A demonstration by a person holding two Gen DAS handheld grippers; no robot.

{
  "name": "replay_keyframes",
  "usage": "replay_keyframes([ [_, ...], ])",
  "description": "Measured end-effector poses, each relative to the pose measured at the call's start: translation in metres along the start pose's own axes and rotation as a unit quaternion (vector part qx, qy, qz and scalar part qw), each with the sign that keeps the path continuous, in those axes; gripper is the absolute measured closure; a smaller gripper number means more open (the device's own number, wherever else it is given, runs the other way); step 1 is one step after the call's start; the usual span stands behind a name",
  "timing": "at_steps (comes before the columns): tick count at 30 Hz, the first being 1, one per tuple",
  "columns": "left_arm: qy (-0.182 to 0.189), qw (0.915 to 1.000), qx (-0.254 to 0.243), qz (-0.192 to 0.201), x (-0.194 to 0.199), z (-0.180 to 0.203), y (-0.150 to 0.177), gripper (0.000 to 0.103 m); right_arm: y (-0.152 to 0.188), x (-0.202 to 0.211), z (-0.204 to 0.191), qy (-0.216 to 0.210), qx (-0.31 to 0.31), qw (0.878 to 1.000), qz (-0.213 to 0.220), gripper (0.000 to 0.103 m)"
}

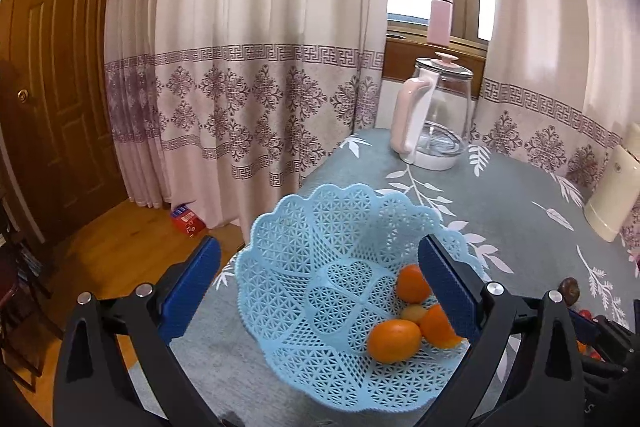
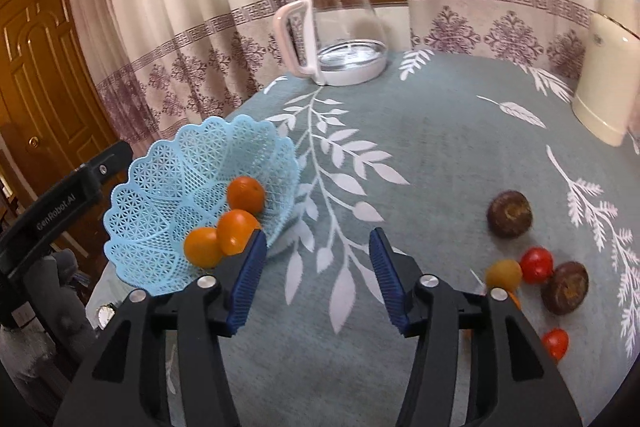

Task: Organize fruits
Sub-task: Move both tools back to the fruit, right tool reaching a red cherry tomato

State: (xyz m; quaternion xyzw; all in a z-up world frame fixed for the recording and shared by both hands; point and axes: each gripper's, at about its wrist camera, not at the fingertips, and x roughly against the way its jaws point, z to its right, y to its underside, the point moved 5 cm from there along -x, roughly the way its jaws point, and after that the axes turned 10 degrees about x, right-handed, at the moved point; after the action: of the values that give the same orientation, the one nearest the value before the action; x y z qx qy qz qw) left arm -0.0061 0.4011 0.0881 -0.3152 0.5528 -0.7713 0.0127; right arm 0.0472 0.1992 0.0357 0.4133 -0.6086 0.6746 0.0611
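The right gripper, black with blue ribbed pads, hangs spread wide over the grey-green tablecloth with white leaf print, gripping nothing. Just to its right lies loose fruit: a small yellow-orange round fruit touching a red cherry tomato, a dark brown round fruit beside that, a second red cherry tomato nearer the camera, and another dark brown round fruit a little farther off.

To that gripper's left sits the light blue plastic lattice basket with scalloped rim, tilted. It holds three glossy orange citrus fruits clustered at its lower side; the left wrist view also shows a smaller pale yellowish fruit wedged among them.

The left gripper is also spread wide, its blue fingers on either side of the basket: the right finger lies over the basket's inside by the citrus, the left finger outside the rim. Whether either touches the basket cannot be told.

Farther ahead stands a clear glass kettle with pink handle and lid, empty as far as can be seen. Ahead to the right is a cream-coloured jug. Behind hang patterned curtains.
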Motion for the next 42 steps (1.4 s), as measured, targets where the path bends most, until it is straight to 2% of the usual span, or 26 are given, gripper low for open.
replay_keyframes([
  [12, 0.026, 0.9993, -0.024, -0.005, 0.008, 0.026, 0.007, 0.003, 0.026, 0.015, 0.029, 0.027, -0.026, 0.999, -0.008, 0.048],
  [33, 0.065, 0.9959, -0.062, -0.011, 0.022, 0.069, 0.025, 0.003, 0.081, 0.068, 0.127, 0.128, -0.098, 0.987, -0.014, 0.048],
  [42, 0.074, 0.9936, -0.083, -0.015, 0.027, 0.087, 0.039, 0.003, 0.096, 0.058, 0.135, 0.124, -0.100, 0.986, -0.041, 0.049],
])
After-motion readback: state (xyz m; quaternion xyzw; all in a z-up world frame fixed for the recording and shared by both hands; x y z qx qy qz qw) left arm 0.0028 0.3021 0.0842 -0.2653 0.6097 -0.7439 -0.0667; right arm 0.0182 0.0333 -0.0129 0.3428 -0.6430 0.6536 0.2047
